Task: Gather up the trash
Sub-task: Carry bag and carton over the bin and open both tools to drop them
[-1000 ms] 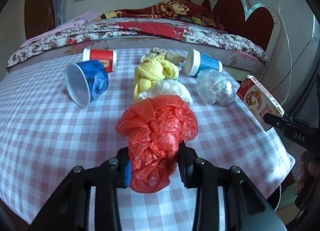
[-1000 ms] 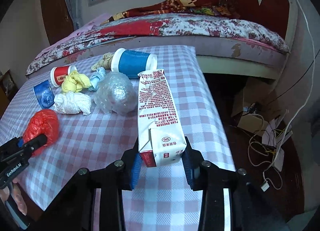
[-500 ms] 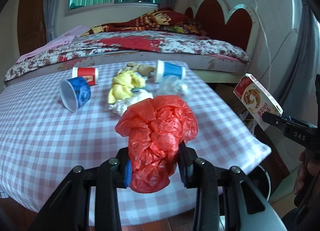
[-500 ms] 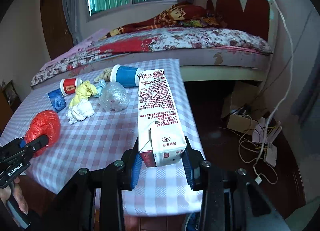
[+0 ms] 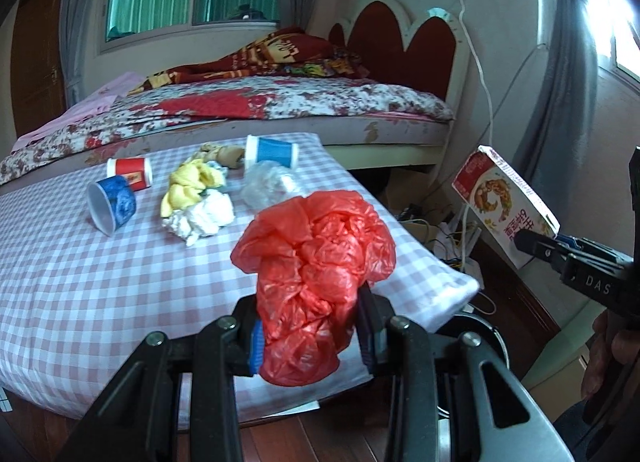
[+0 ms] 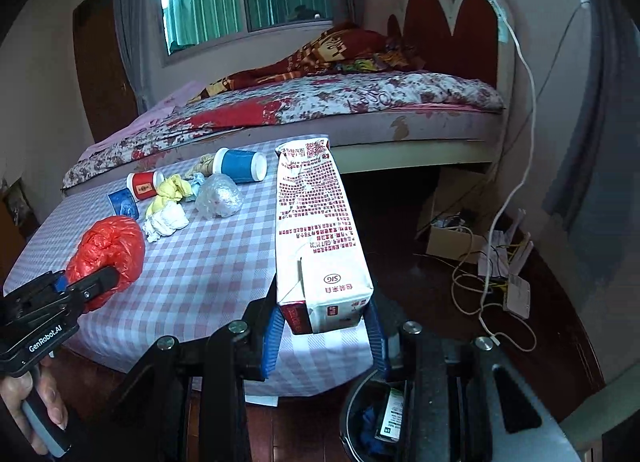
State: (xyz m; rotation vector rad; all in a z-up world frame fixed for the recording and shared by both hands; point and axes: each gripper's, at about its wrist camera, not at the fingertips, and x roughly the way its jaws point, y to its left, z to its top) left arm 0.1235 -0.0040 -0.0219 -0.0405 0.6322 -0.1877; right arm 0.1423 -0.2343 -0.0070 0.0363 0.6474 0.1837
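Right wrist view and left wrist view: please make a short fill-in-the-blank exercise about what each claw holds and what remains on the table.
1. The left claw is shut on a crumpled ____ bag.
2. The right claw grips a tall ____.
3. Below the right claw stands a dark ____ with trash inside.
4. The table wears a ____ cloth.

Missing words: red; carton; bin; checked

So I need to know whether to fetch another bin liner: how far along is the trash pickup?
Done: the dark round bin on the floor already holds some rubbish. In hand: the left gripper clamps a crumpled red plastic bag, and the right gripper a white printed carton. Left: three paper cups, wads and a clear plastic ball on the checked tablecloth.
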